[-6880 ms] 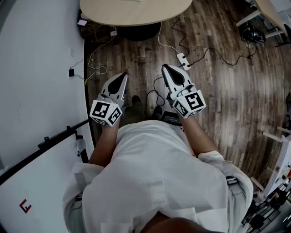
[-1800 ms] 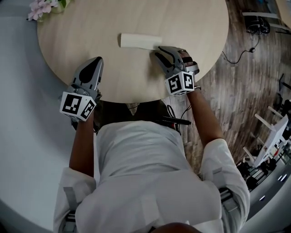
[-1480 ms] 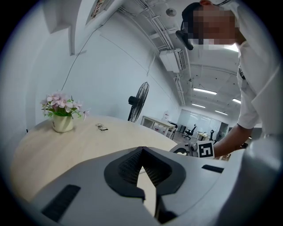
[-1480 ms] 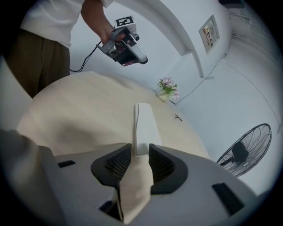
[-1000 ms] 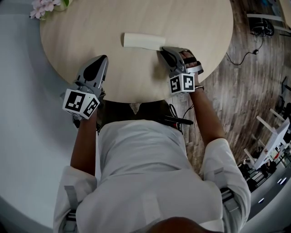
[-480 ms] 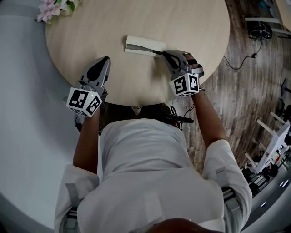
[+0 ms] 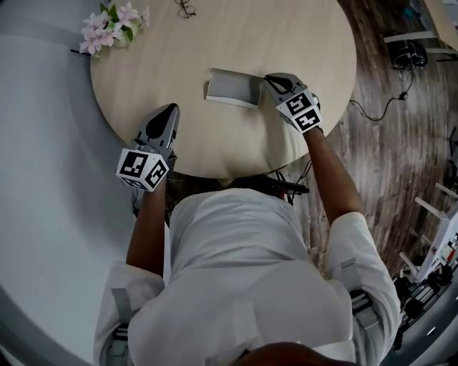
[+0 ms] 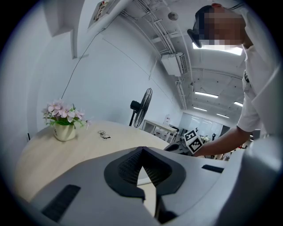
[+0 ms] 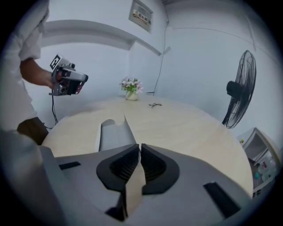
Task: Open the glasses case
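Looking steeply down over a person's shoulders at a round wooden table (image 7: 300, 43), the head view shows the glasses case (image 7: 230, 87) lying near the middle of the tabletop, just beside the right gripper (image 7: 268, 80). That gripper's jaws have just been closing and now pinch the thin edge of the case's lid (image 9: 127, 130) between their pads. The lid stands lifted and the grey lining shows, so the case looks partly open. What seems left is swinging the lid fully back and letting go. The left gripper (image 7: 170, 109) hovers over the near edge of the table, well apart from the case, with its jaw tips together and nothing between them. A small pot of pink flowers (image 7: 111, 25) and a pair of glasses (image 7: 186, 8) sit at the far side.
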`<state>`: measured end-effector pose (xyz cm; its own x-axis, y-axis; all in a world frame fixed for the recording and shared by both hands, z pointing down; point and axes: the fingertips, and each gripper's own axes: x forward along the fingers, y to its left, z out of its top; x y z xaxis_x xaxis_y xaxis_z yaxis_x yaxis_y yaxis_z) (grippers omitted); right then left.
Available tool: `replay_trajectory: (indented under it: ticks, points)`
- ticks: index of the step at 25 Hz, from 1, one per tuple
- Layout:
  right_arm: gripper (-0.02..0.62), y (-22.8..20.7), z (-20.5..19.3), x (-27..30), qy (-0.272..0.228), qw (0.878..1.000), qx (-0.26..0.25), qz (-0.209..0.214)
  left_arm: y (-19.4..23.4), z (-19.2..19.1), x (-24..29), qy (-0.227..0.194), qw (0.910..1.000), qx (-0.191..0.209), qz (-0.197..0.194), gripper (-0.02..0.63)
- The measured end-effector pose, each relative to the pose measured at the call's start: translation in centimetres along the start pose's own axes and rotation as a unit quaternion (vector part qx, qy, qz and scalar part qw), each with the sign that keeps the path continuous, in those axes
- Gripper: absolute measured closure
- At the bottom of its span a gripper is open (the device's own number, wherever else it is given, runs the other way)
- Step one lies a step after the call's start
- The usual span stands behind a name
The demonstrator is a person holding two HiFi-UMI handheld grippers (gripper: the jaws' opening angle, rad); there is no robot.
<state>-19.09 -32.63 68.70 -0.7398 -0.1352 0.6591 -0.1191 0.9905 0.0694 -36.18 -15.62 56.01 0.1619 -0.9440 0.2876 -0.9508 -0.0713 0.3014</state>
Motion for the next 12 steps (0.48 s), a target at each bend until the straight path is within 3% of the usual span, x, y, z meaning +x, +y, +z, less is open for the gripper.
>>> replay_trajectory:
  ticks: [4,10,12]
  points:
    - [0.561,-1.2,0.2,1.0,0.001,0.999,0.046,0.016,0.4,0.3,-0.3,-0.004,1.0000,0.000,-0.002,0.594]
    - [0.556,-1.4,0.0,1.0,0.005,0.998,0.060,0.012,0.2,0.6,-0.1,-0.001,0.9997,0.003,-0.023,0.594]
    - [0.491,-2.0,0.2,0.1,-0.002,0.998,0.066,-0.004,0.1,1.0,0.2,-0.005,0.9994,0.005,-0.033,0.594]
